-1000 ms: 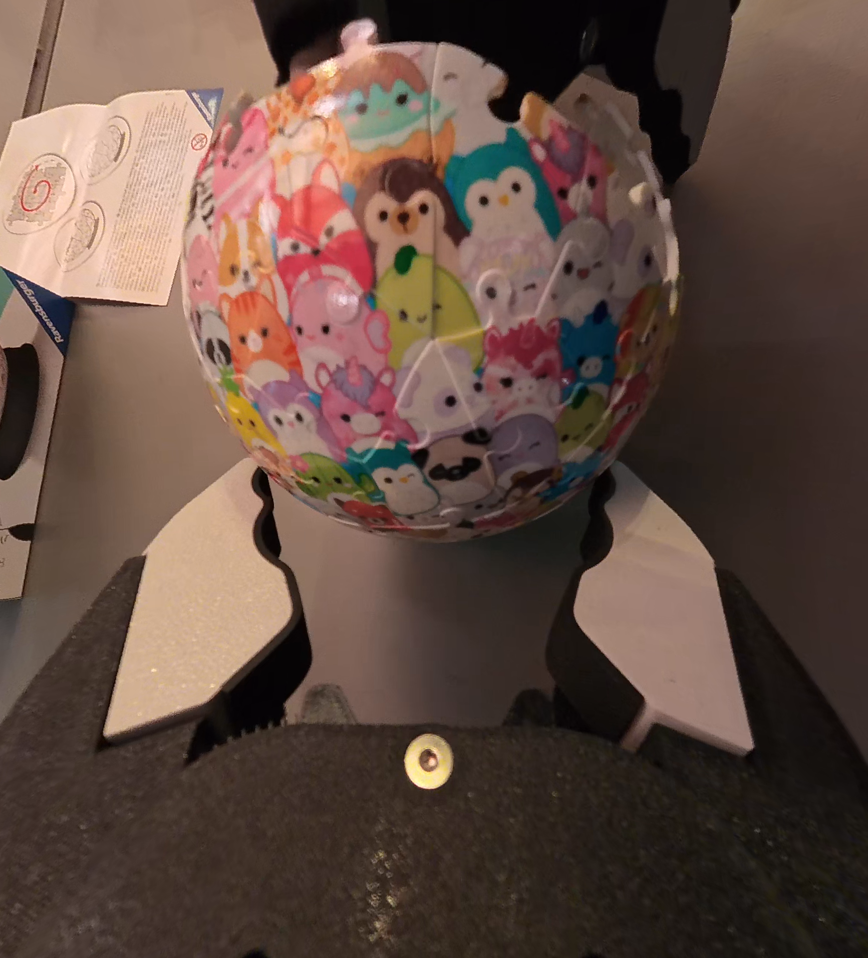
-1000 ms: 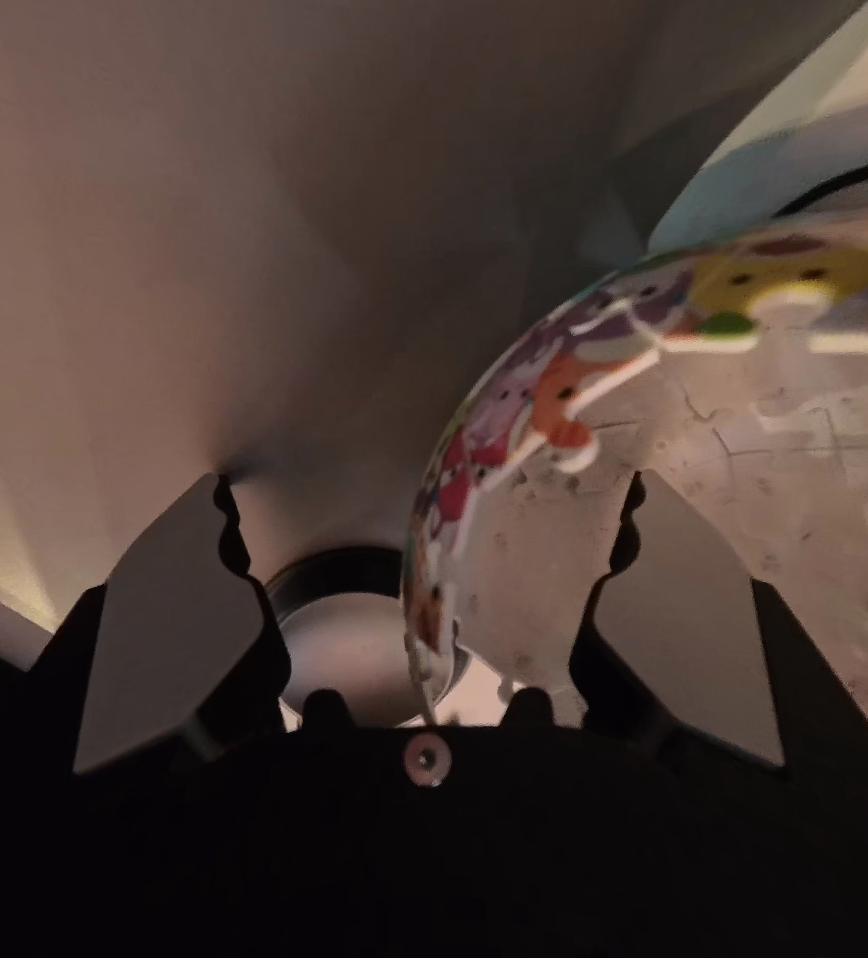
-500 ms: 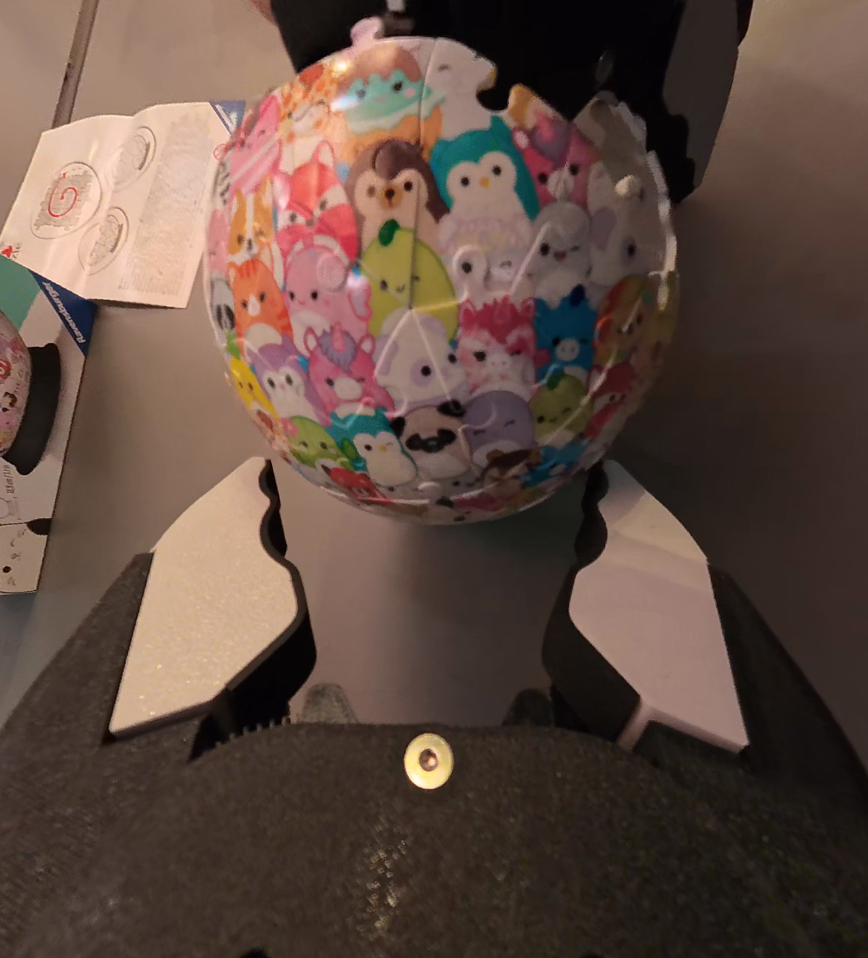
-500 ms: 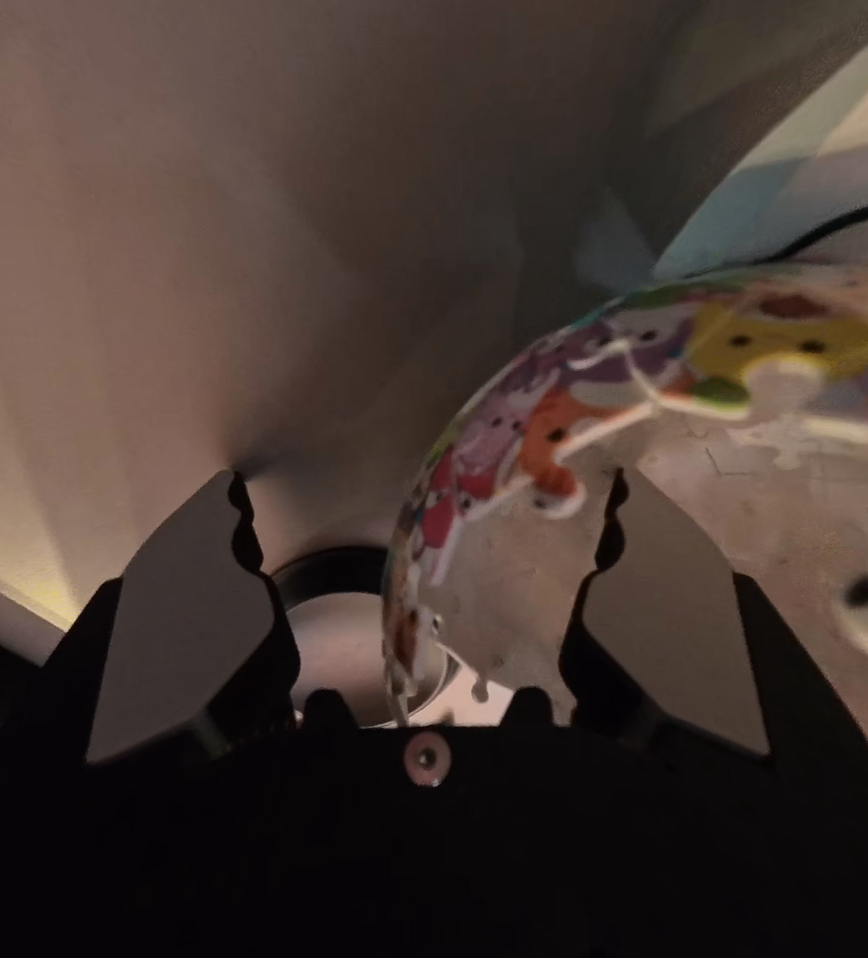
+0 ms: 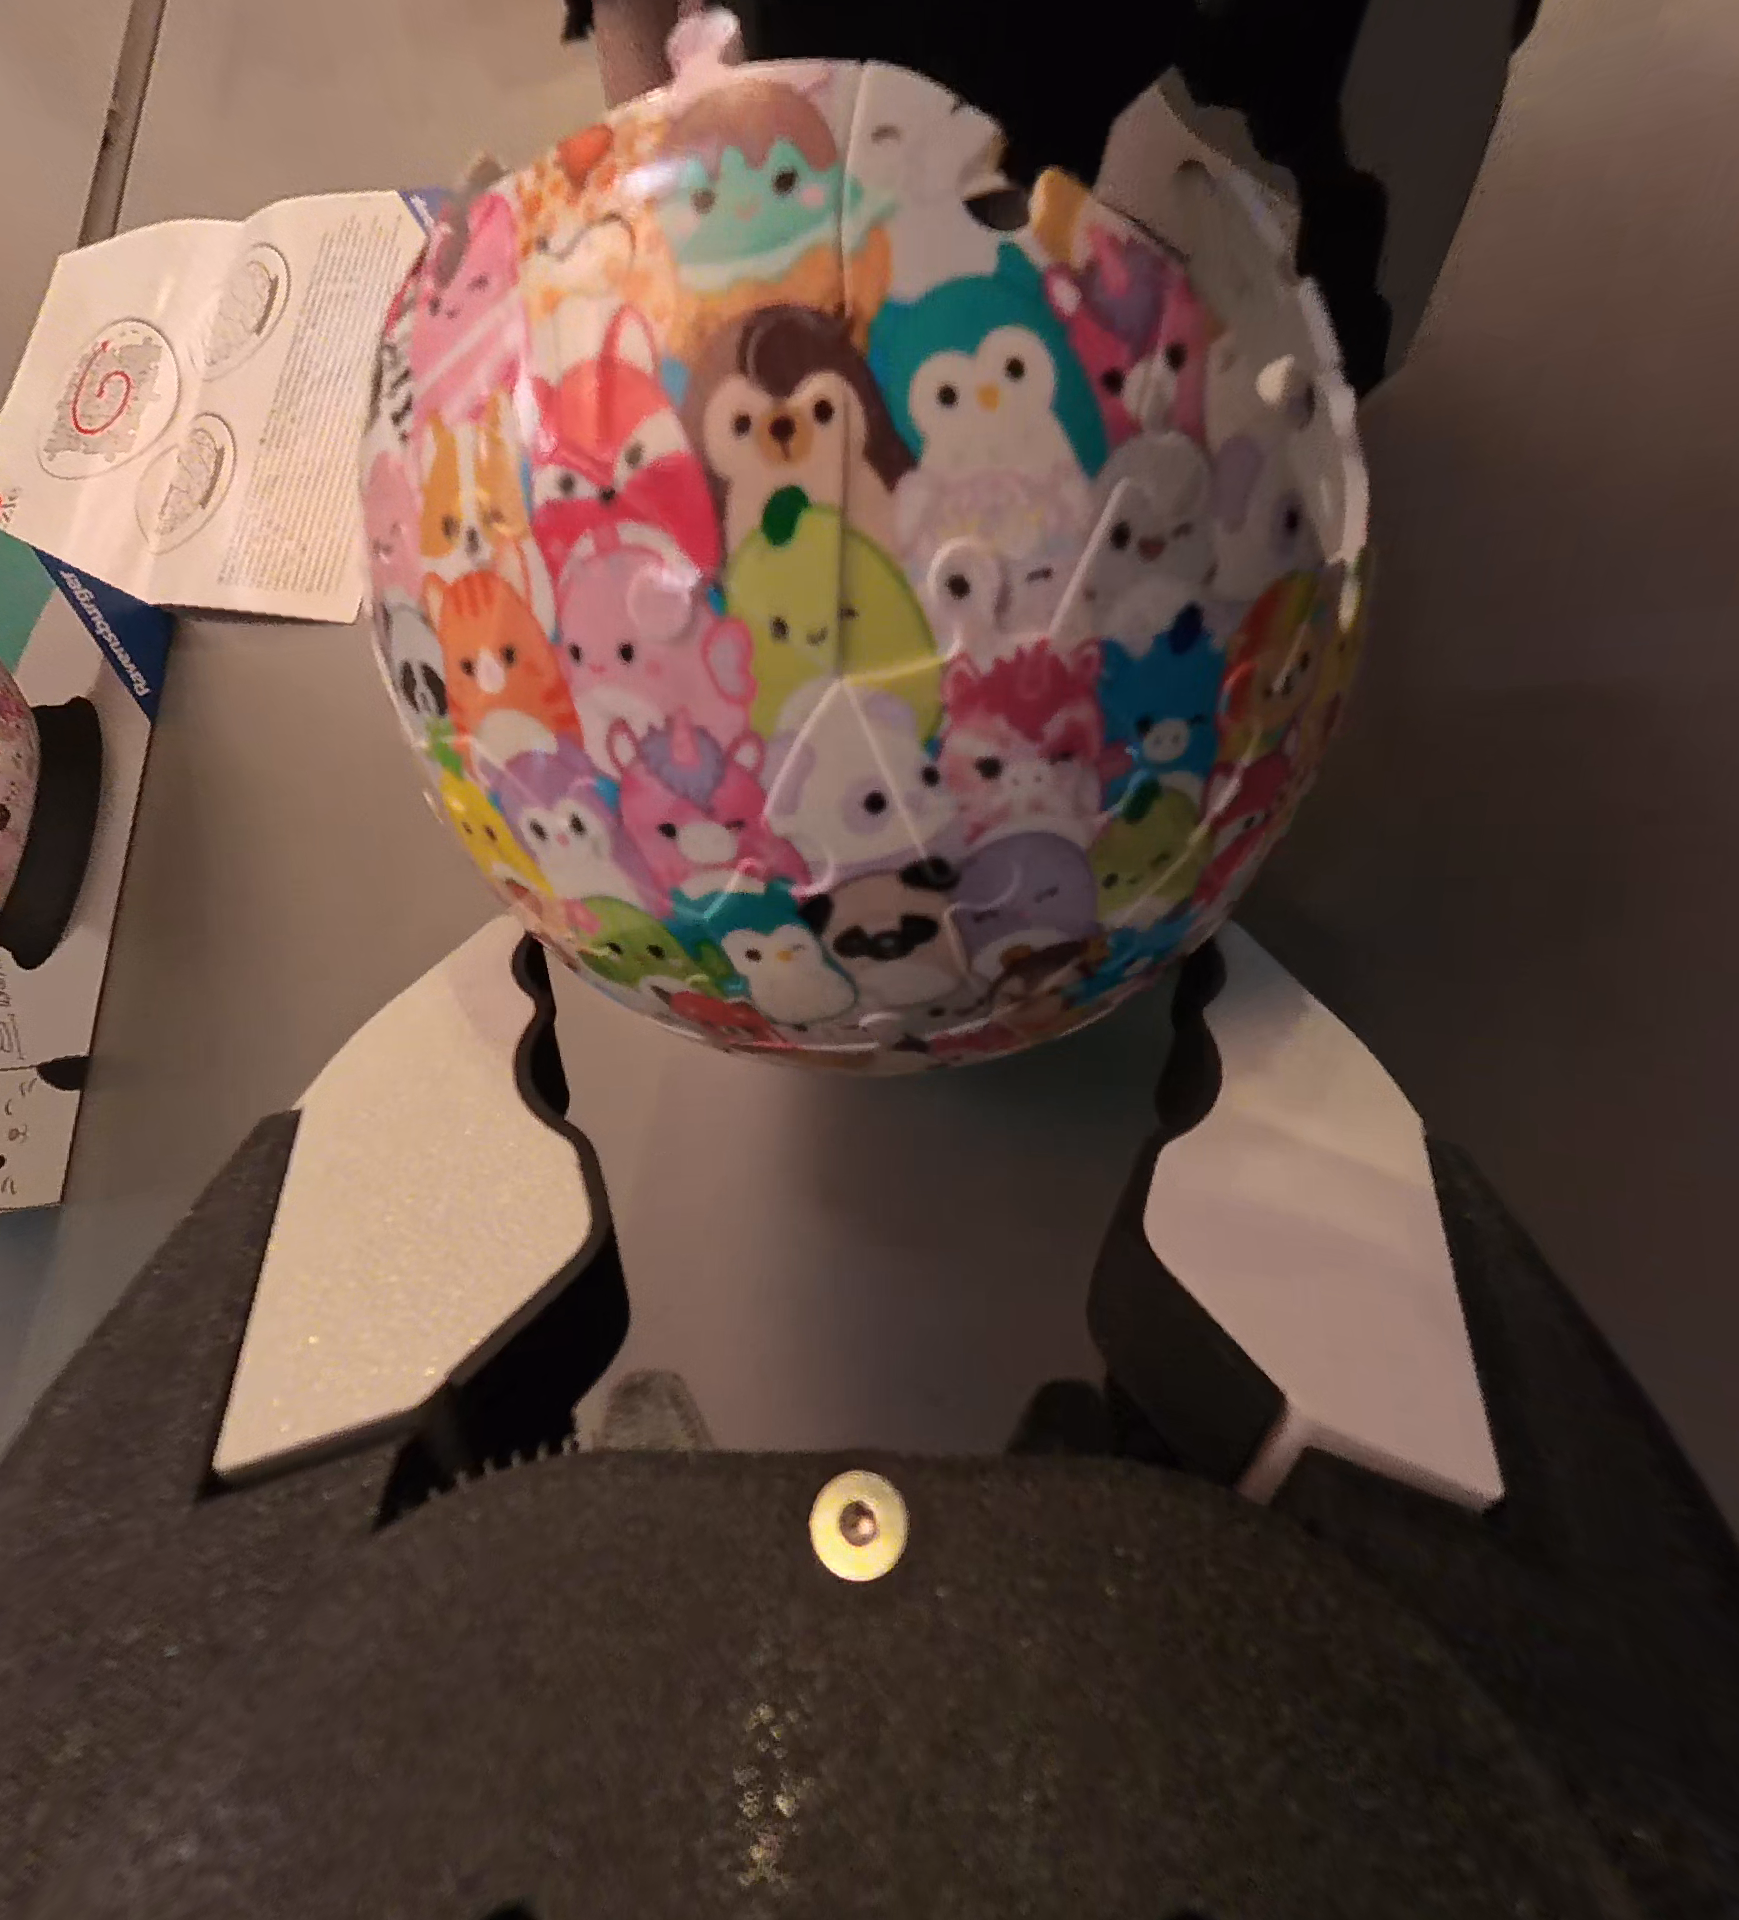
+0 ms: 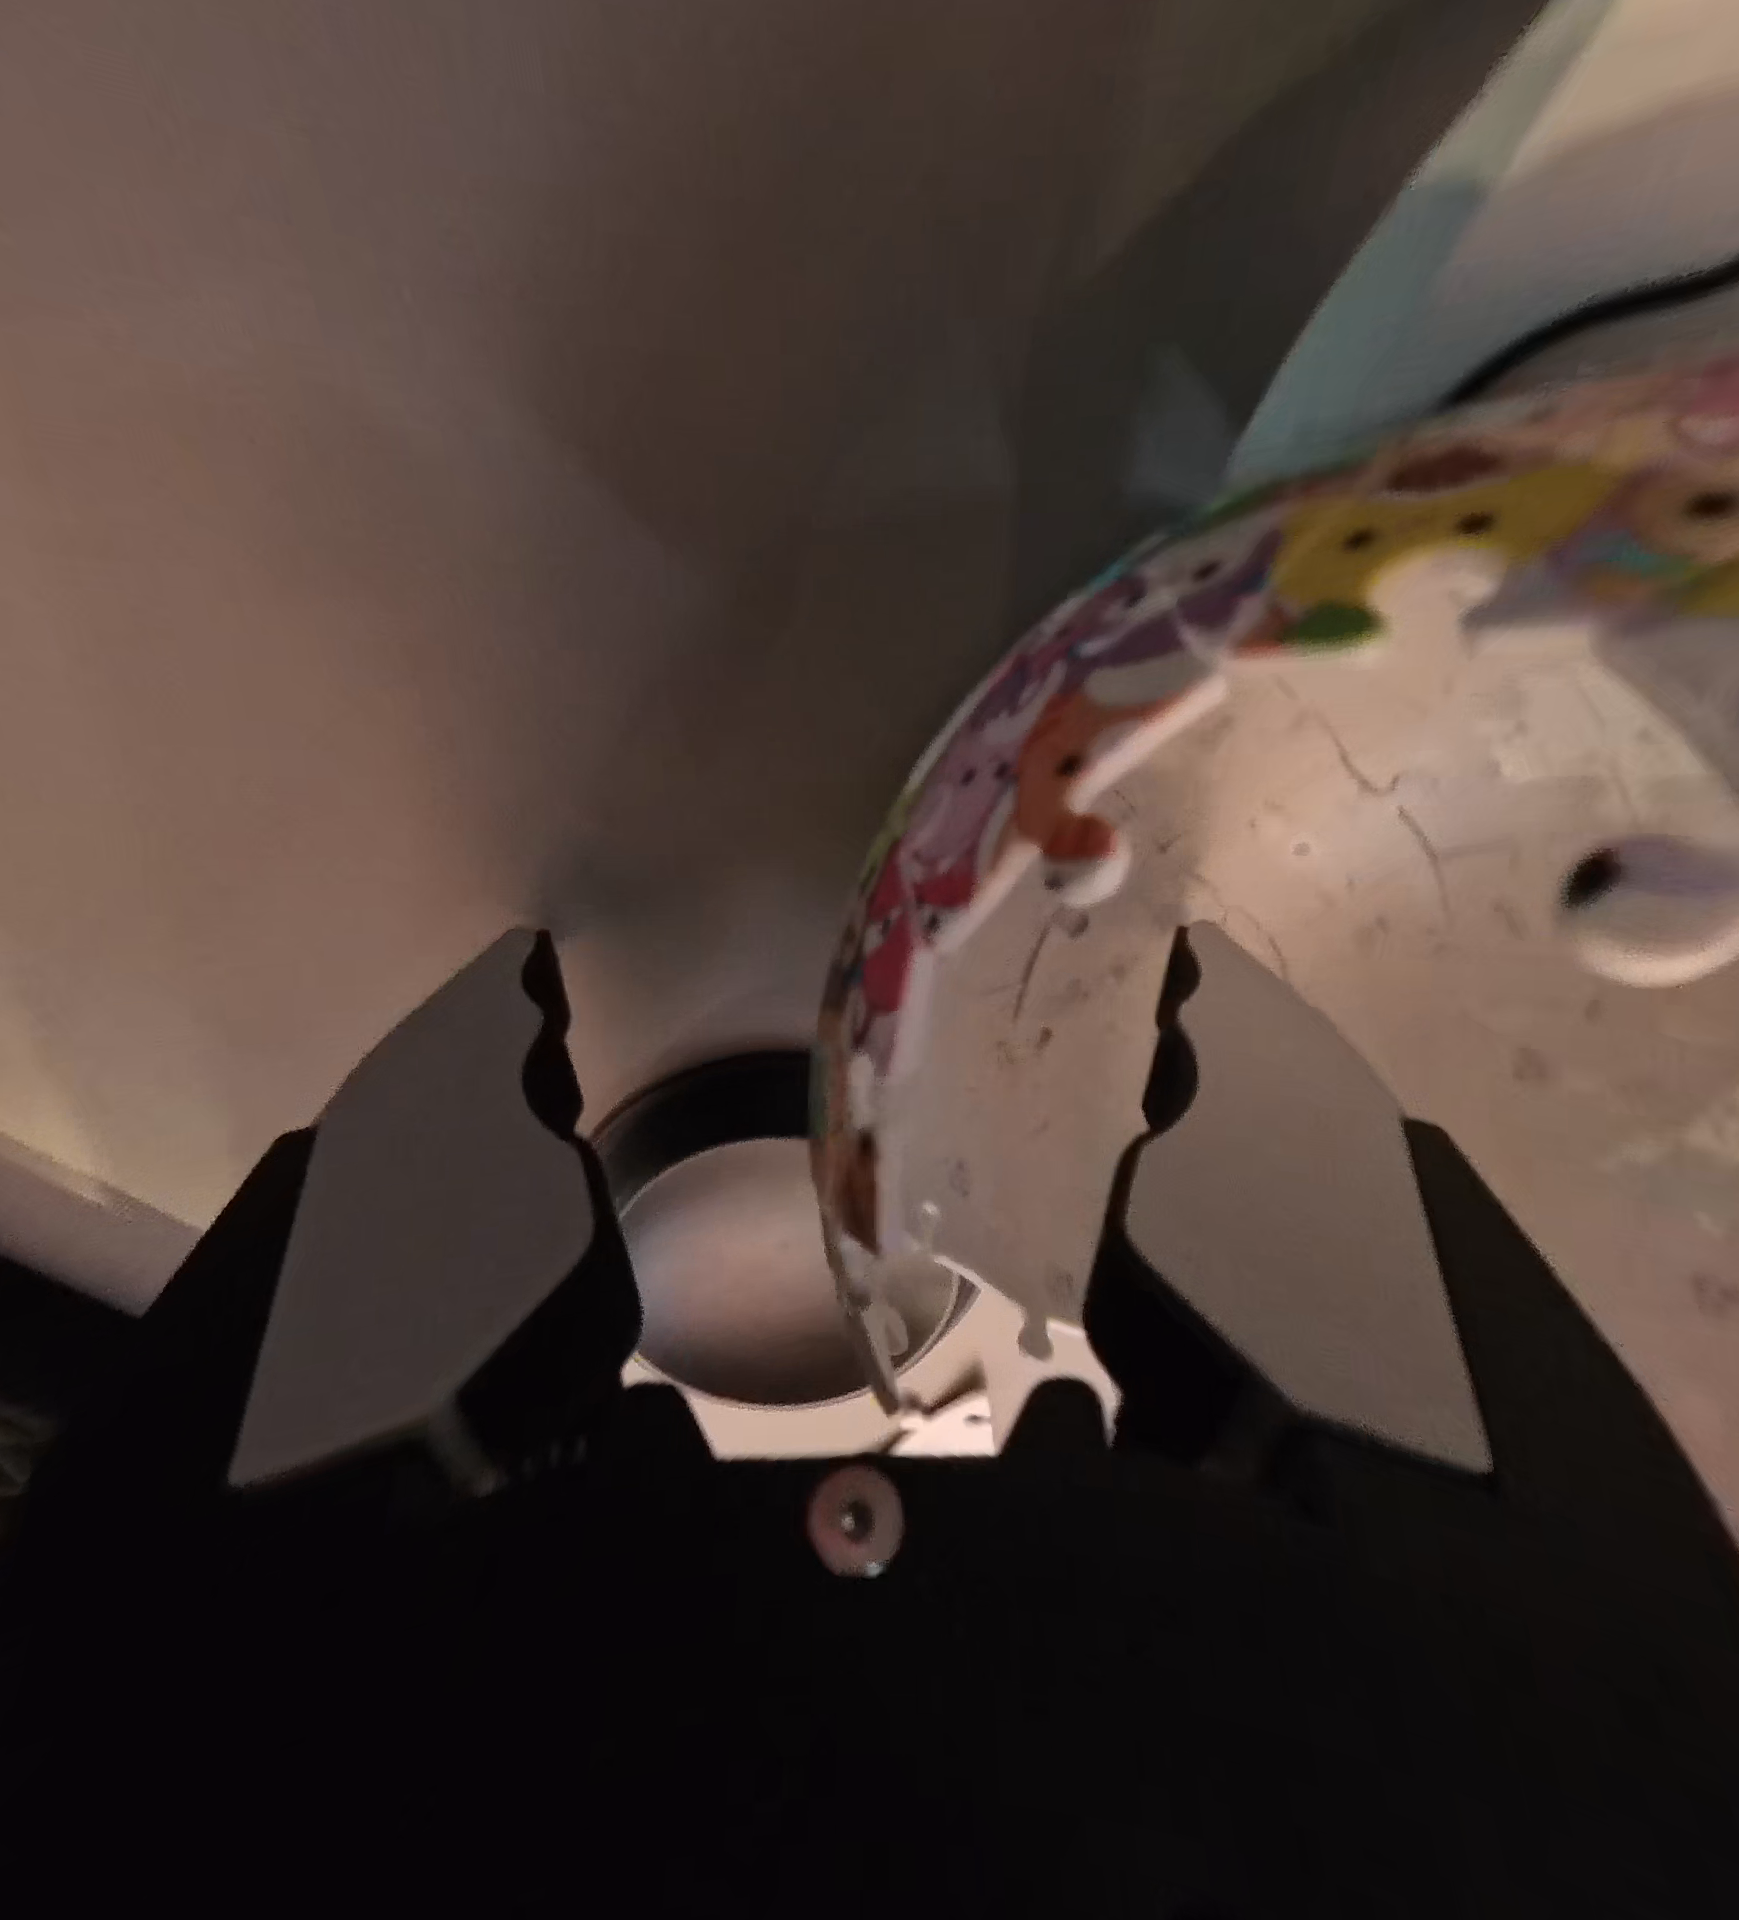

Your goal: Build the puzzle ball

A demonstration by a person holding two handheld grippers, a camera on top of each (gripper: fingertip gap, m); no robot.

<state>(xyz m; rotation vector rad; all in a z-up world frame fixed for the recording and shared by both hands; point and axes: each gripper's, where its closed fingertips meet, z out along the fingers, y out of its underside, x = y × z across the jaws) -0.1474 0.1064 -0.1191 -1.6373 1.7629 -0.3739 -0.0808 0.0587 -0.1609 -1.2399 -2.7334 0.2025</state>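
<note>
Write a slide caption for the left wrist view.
Open left gripper faces the unfinished puzzle ball; leaflet and box lie left.

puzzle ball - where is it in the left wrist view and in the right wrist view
Left wrist view: the puzzle ball fills the upper centre, printed outside facing the camera, just beyond the open jaws.
Right wrist view: the ball fills the right side, pale inside showing, its edge between the jaws.
Shared landmark: its jagged unfinished rim.
</note>
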